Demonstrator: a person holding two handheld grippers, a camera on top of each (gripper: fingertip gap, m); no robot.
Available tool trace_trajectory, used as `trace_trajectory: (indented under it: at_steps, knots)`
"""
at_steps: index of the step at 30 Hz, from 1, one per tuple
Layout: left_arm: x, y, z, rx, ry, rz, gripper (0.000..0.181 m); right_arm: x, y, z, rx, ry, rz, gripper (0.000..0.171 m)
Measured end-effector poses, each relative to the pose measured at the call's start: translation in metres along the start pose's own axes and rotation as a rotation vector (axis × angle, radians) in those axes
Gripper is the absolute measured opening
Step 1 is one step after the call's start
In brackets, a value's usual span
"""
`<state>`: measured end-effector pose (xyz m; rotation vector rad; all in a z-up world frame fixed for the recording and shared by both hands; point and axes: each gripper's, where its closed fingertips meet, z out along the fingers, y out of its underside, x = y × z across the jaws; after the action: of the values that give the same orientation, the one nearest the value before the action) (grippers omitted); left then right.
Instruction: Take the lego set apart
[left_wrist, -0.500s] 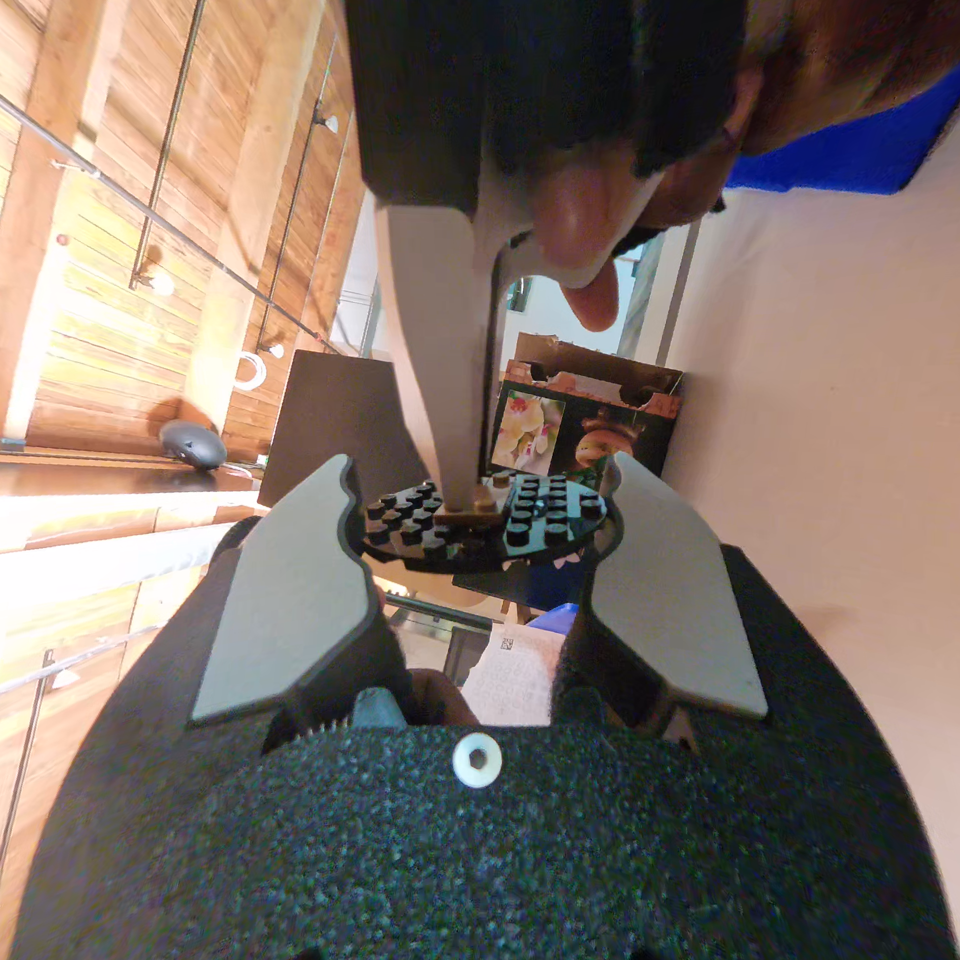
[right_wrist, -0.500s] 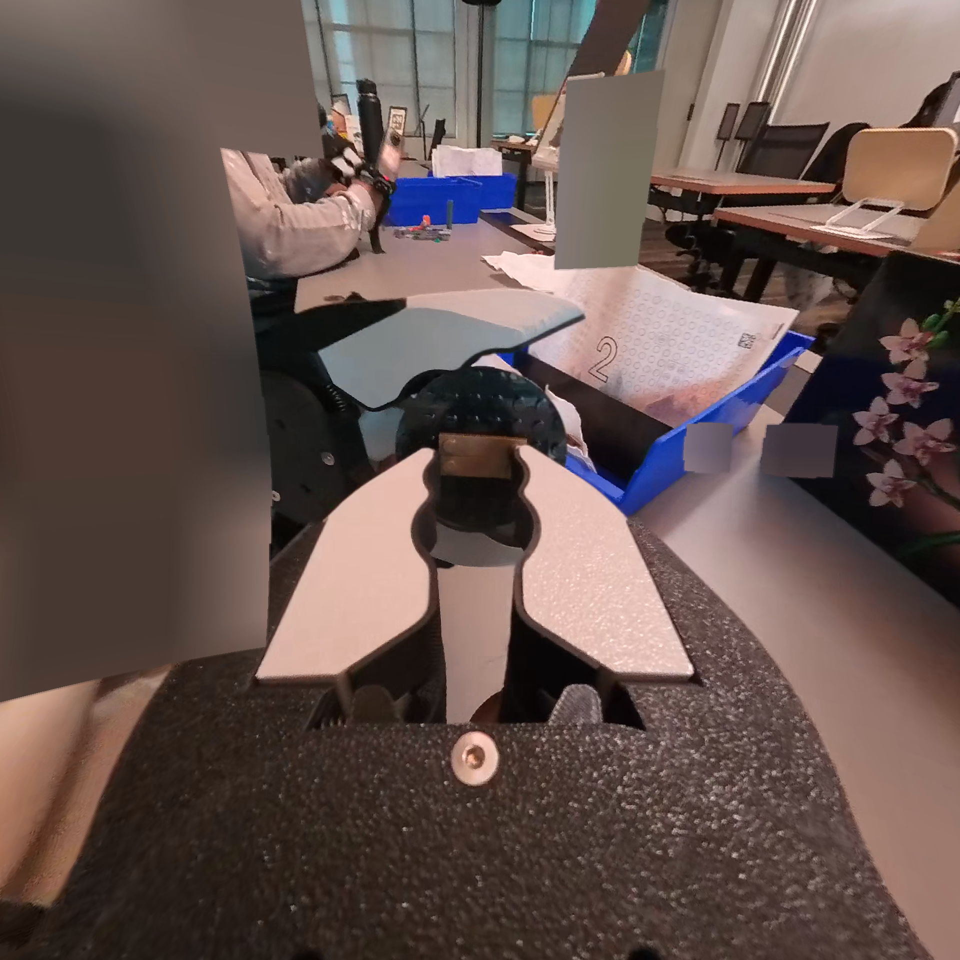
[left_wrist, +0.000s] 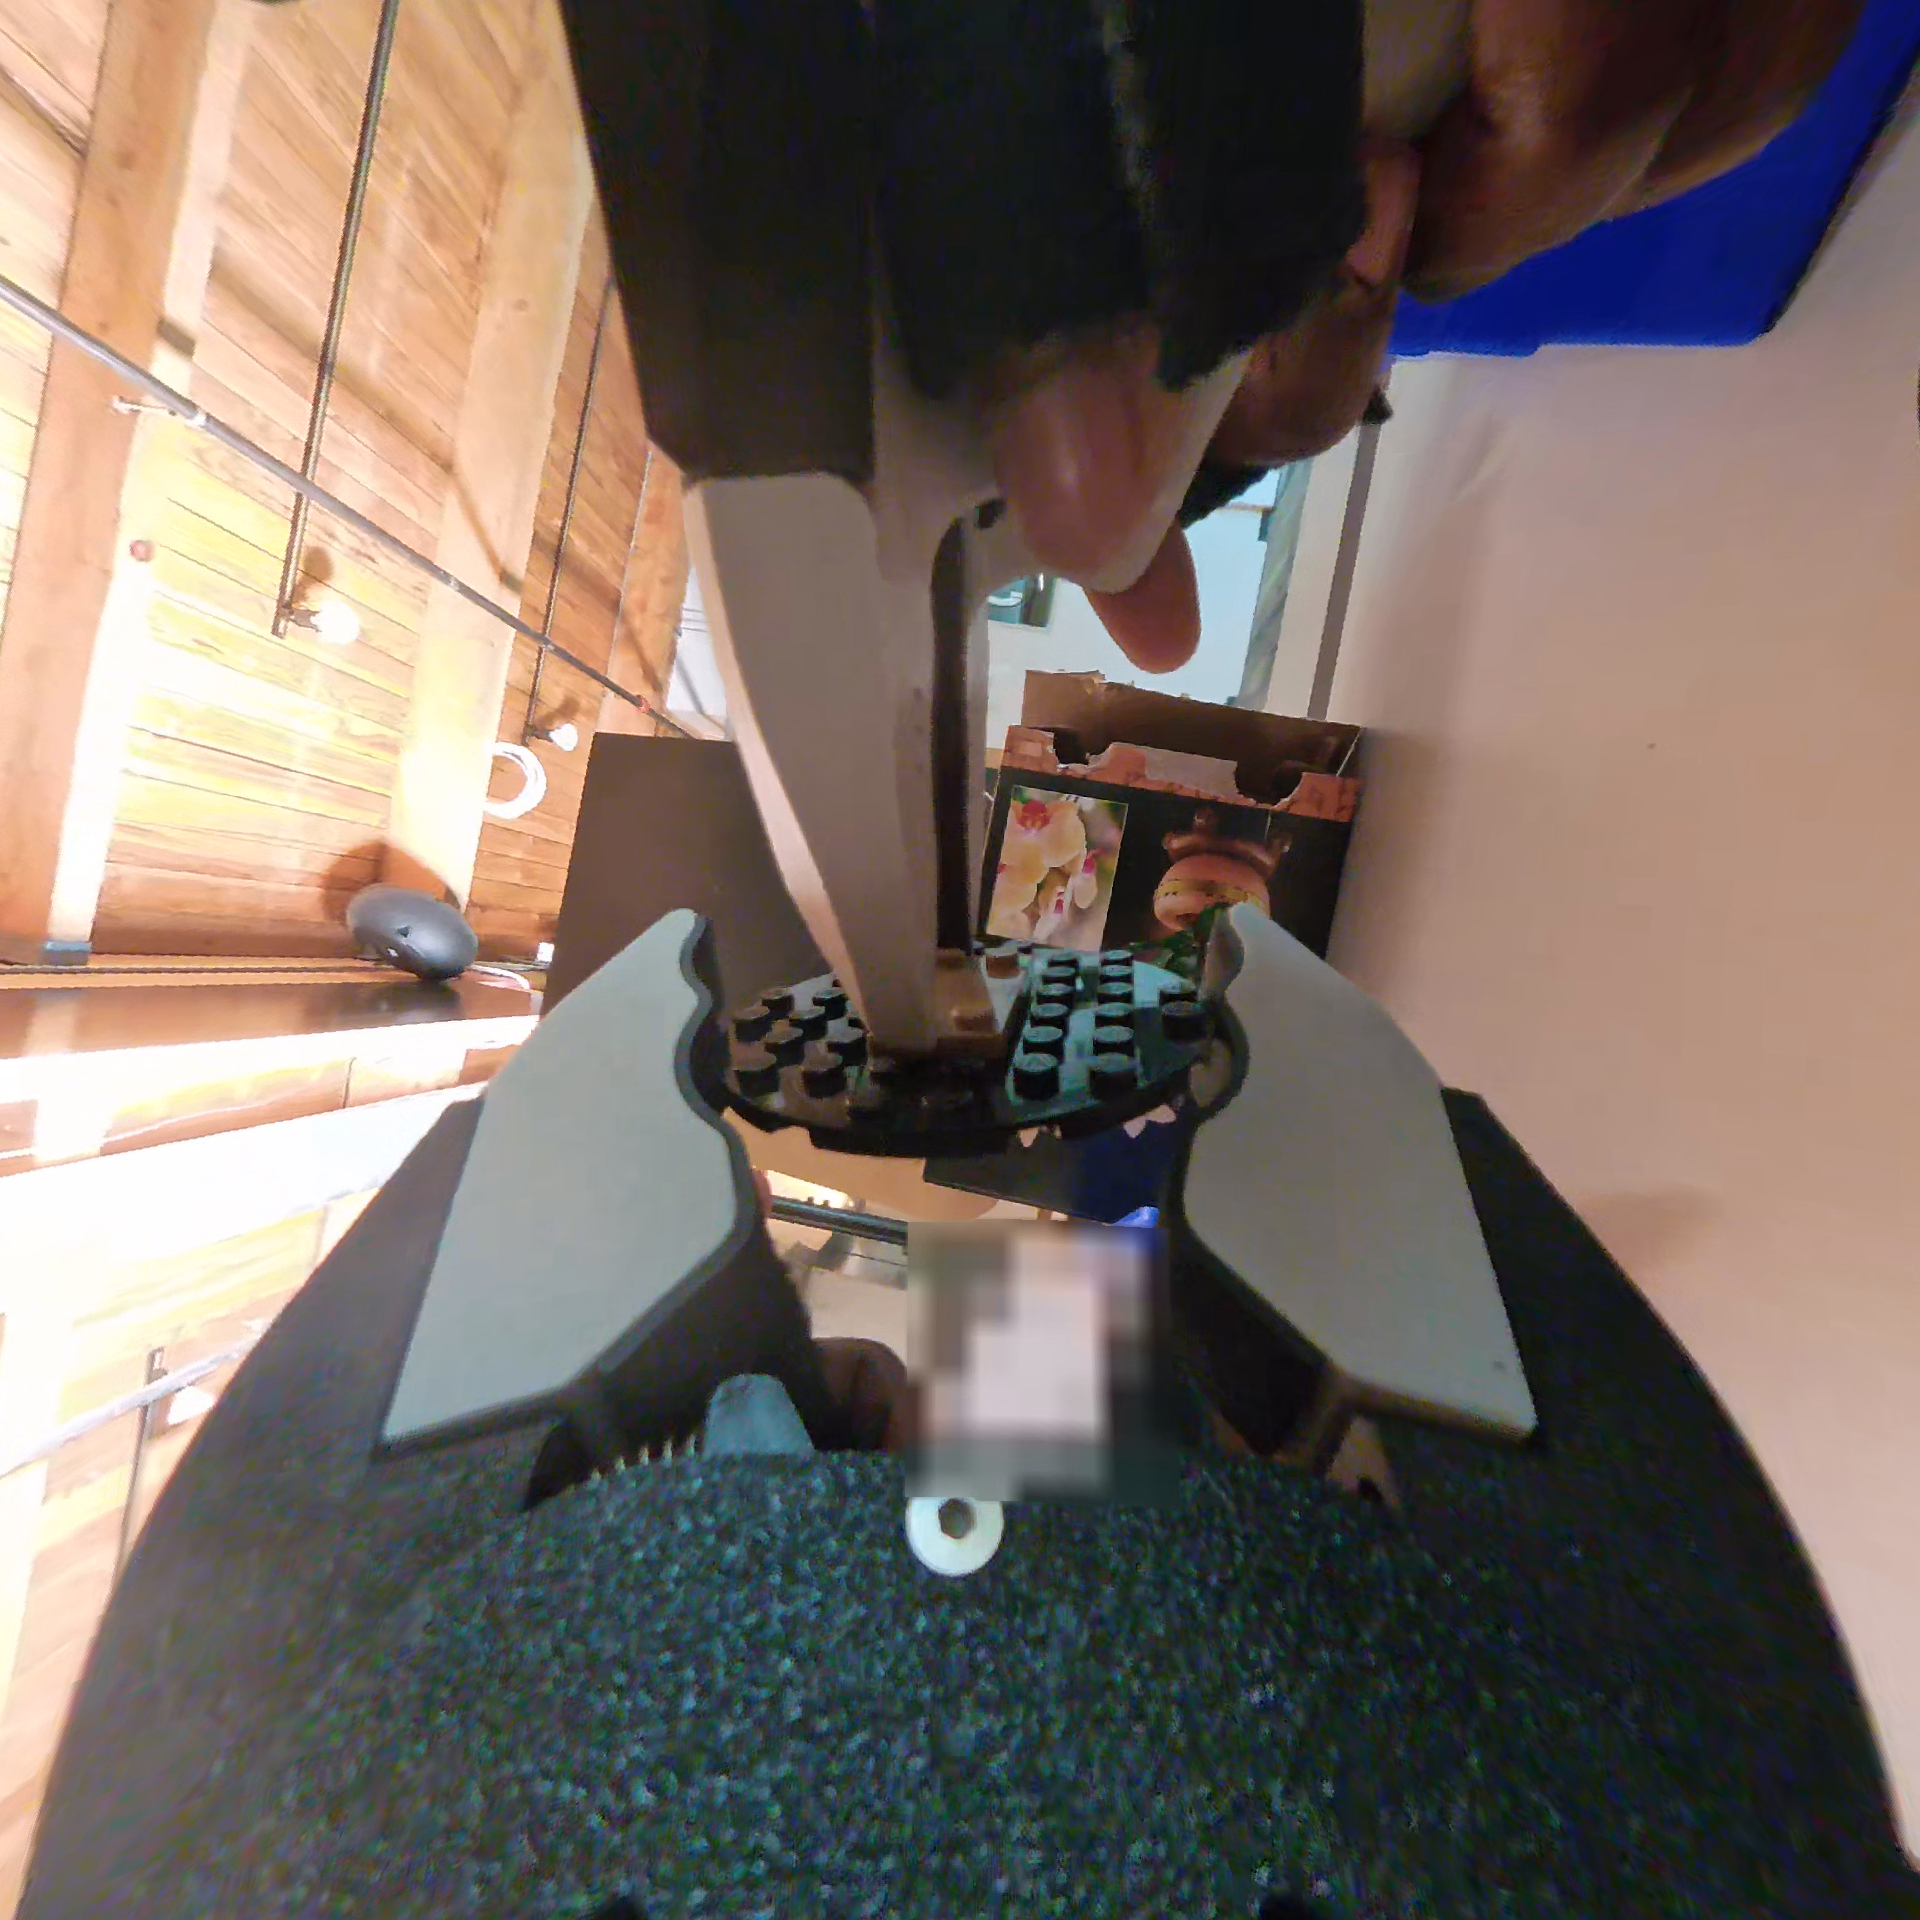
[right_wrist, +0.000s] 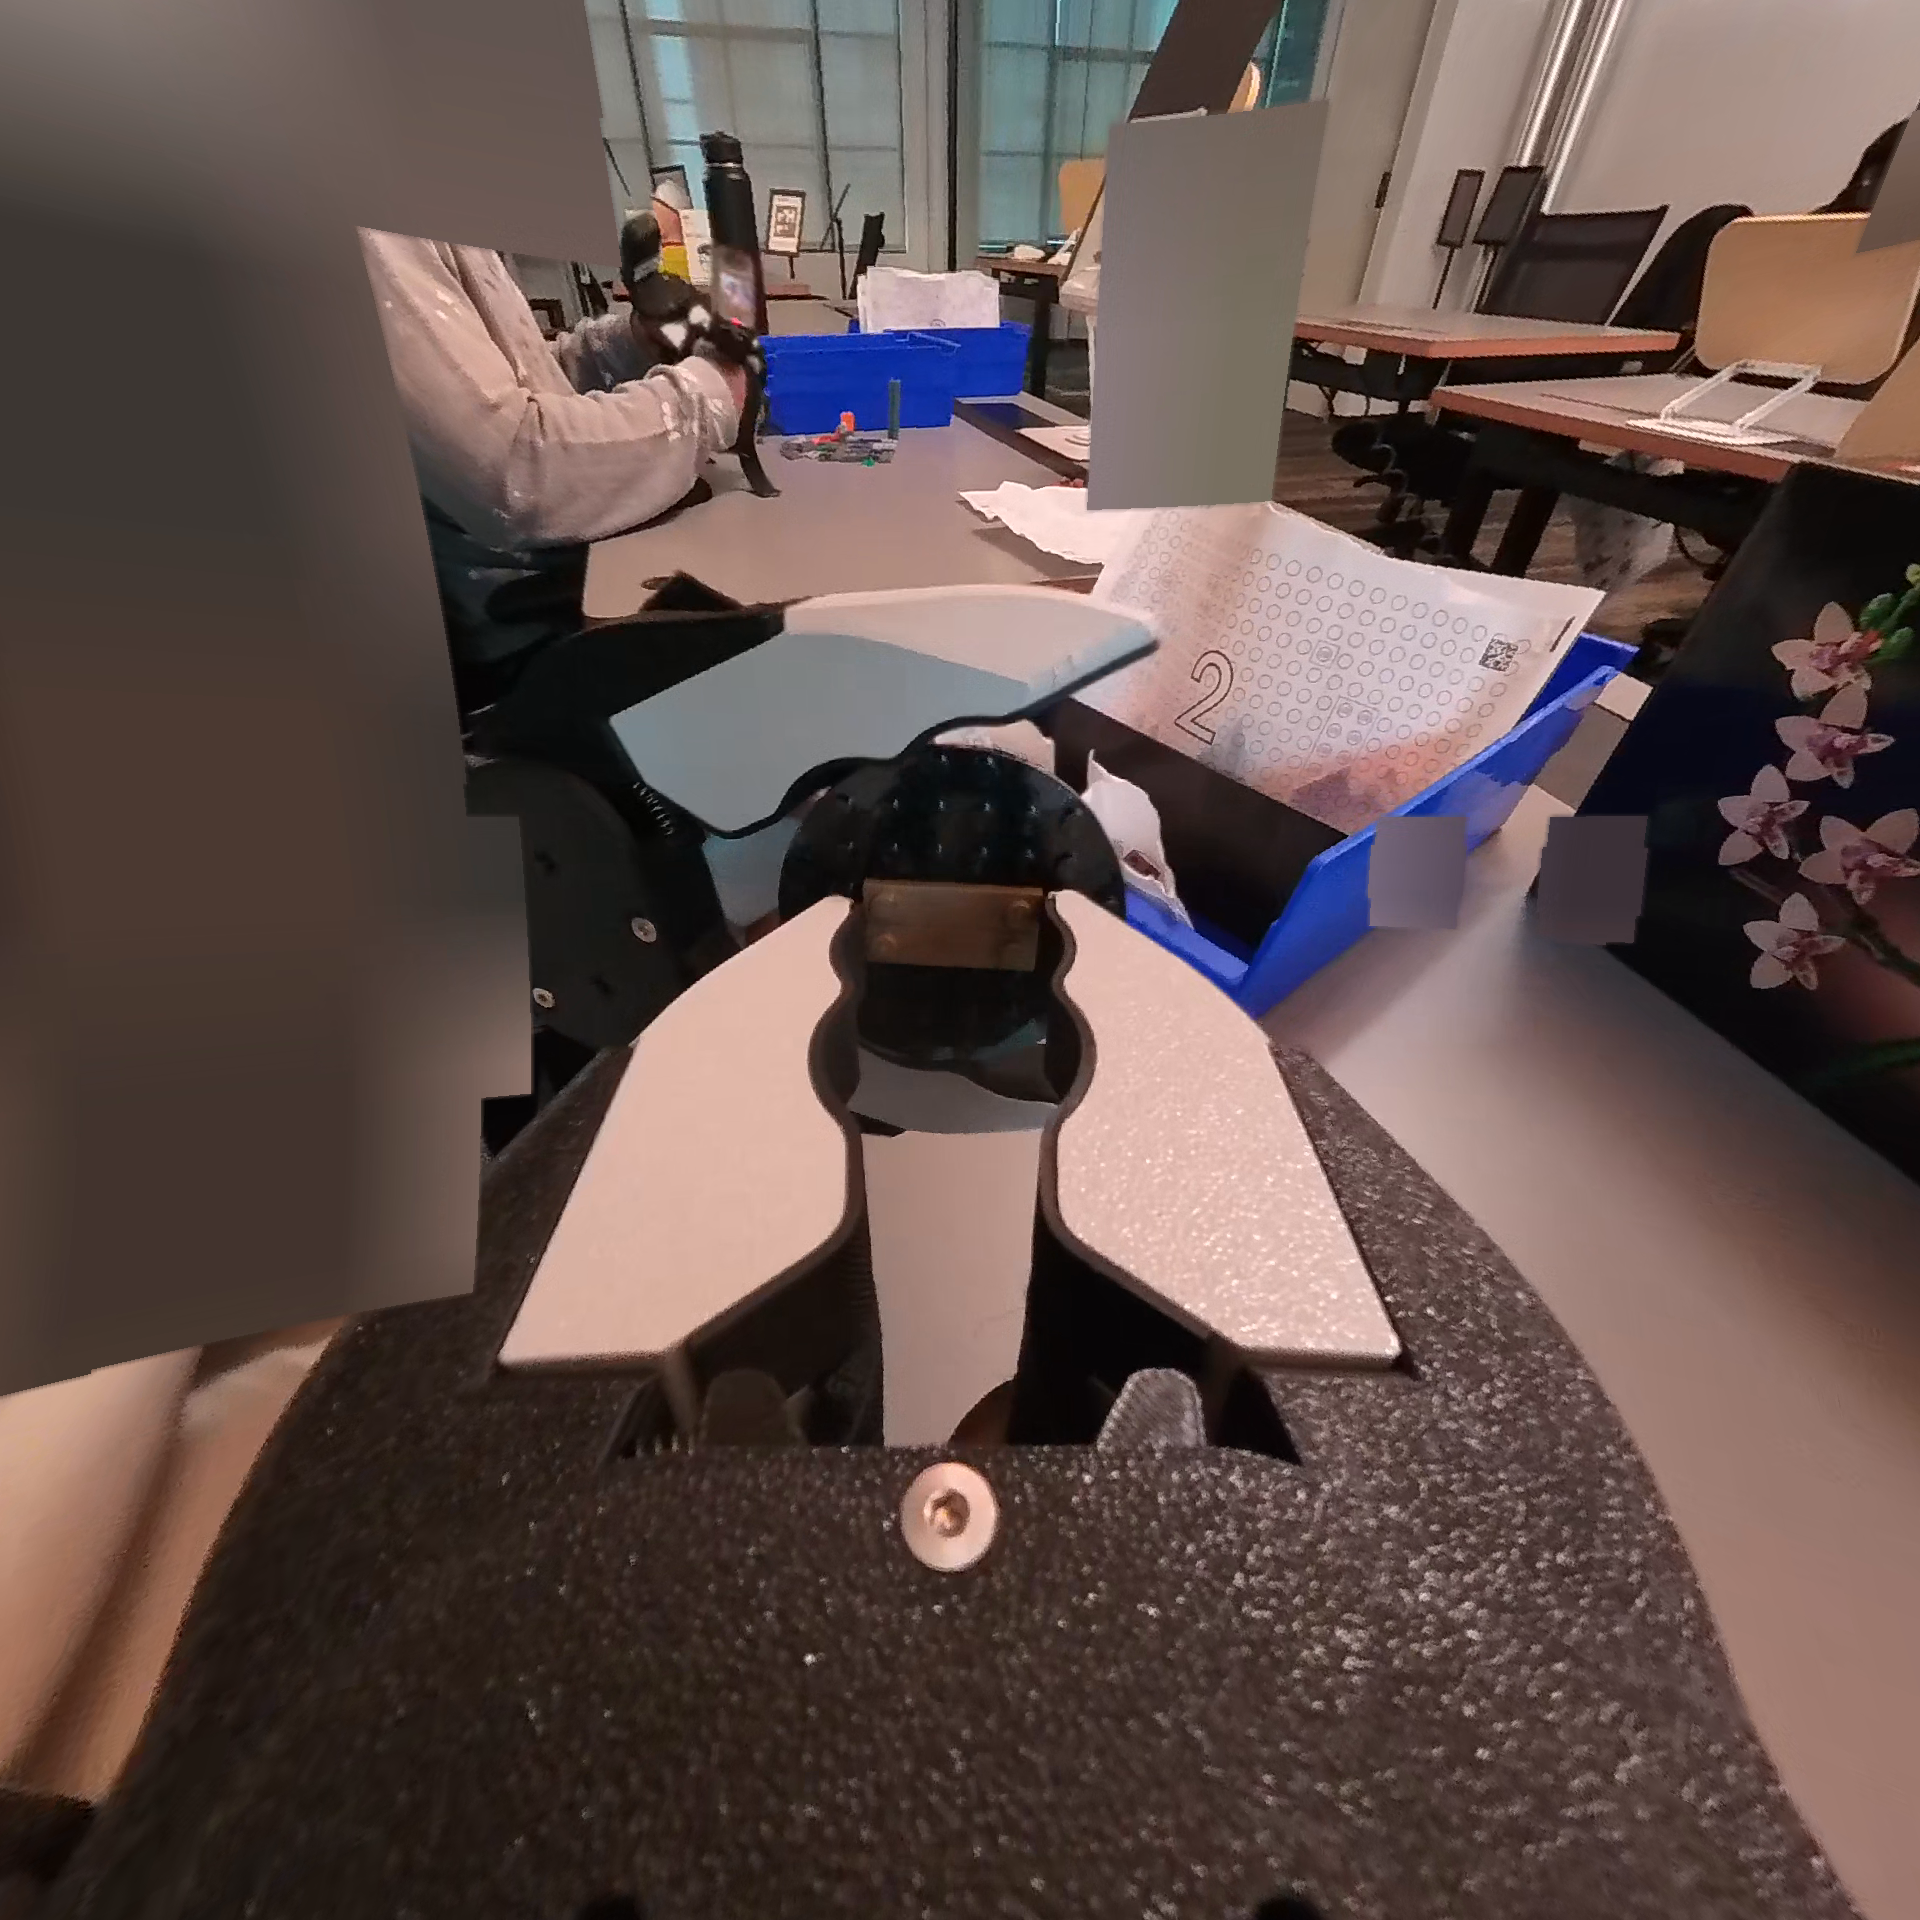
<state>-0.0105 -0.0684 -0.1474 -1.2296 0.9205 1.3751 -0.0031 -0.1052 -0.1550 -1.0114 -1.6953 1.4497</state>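
Observation:
A black round lego plate (left_wrist: 1101, 1039) with studs is held by its edges between the fingers of my left gripper (left_wrist: 961, 1029). My right gripper (right_wrist: 951, 920) is shut on a small tan piece (right_wrist: 954, 923) that sits on the plate's middle. In the left wrist view the right gripper's fingers (left_wrist: 831, 779) come down from above onto the tan piece (left_wrist: 971, 1003), which looks tilted up. In the right wrist view the black plate (right_wrist: 951, 810) stands behind the tan piece, and a left finger (right_wrist: 883, 686) lies over it. Both grippers are held above the table.
A blue bin (right_wrist: 1455, 821) holding a printed paper bag (right_wrist: 1340, 665) stands just behind the plate. A dark box with orchid pictures (right_wrist: 1818, 831) stands at the right on the grey table (right_wrist: 1558, 1091); it also shows in the left wrist view (left_wrist: 1164, 831). A person's sleeve (right_wrist: 520, 416) is at the far left. Left and right tips are no more than a few centimetres apart.
The tan piece now sits slightly higher and more tilted on the black plate. Both grips are unchanged and the grippers have barely moved.

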Motion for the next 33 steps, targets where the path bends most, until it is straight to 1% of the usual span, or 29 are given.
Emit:
trace_trajectory:
  at_steps: [7, 9, 12, 16, 20, 22, 26, 27, 28, 29, 30, 31, 32, 33]
  knots:
    - [-0.006, -0.010, -0.006, 0.081, -0.025, 0.029, 0.088, -0.007, -0.003, -0.004, 0.004, -0.052, -0.026, 0.031]
    - [-0.004, -0.010, -0.006, 0.080, -0.015, 0.036, 0.088, -0.007, -0.003, -0.003, 0.008, -0.056, -0.020, 0.031]
    - [0.003, -0.011, -0.007, 0.095, 0.004, 0.048, 0.088, -0.007, 0.002, -0.003, -0.033, -0.081, 0.005, 0.031]
    - [-0.002, -0.014, -0.009, 0.117, -0.004, 0.002, 0.088, -0.009, -0.004, -0.003, 0.051, -0.148, 0.091, 0.031]
    - [0.004, -0.016, -0.009, 0.130, 0.015, 0.008, 0.087, -0.008, 0.002, -0.001, -0.003, -0.123, 0.035, 0.030]
    - [0.000, -0.017, -0.009, 0.138, 0.015, -0.044, 0.087, -0.010, -0.001, 0.000, 0.034, -0.132, 0.010, 0.030]
    - [-0.004, -0.007, -0.004, 0.079, 0.006, -0.061, 0.087, -0.007, -0.008, -0.001, 0.066, -0.025, -0.091, 0.028]
    - [-0.004, -0.010, -0.006, 0.101, 0.008, -0.079, 0.087, 0.000, -0.016, -0.004, 0.123, 0.060, -0.107, 0.000]
    - [-0.006, -0.020, -0.011, 0.155, 0.005, -0.111, 0.087, 0.017, -0.016, -0.011, 0.122, 0.176, -0.203, 0.000]
    - [-0.005, -0.022, -0.014, 0.151, 0.014, -0.132, 0.087, 0.026, -0.016, -0.020, 0.125, 0.206, -0.211, 0.000]
    - [-0.003, -0.018, -0.014, 0.135, 0.023, -0.163, 0.087, 0.028, -0.019, -0.028, 0.159, 0.168, -0.150, 0.000]
    - [0.002, -0.007, -0.012, 0.111, 0.068, -0.243, 0.088, 0.024, -0.024, -0.035, 0.191, 0.092, -0.107, 0.000]
    - [0.010, 0.001, -0.011, 0.102, 0.145, -0.357, 0.088, 0.011, -0.026, -0.038, 0.192, -0.029, -0.104, 0.000]
    - [0.012, 0.002, -0.012, 0.135, 0.206, -0.473, 0.088, 0.003, -0.023, -0.038, 0.154, -0.091, -0.106, 0.003]
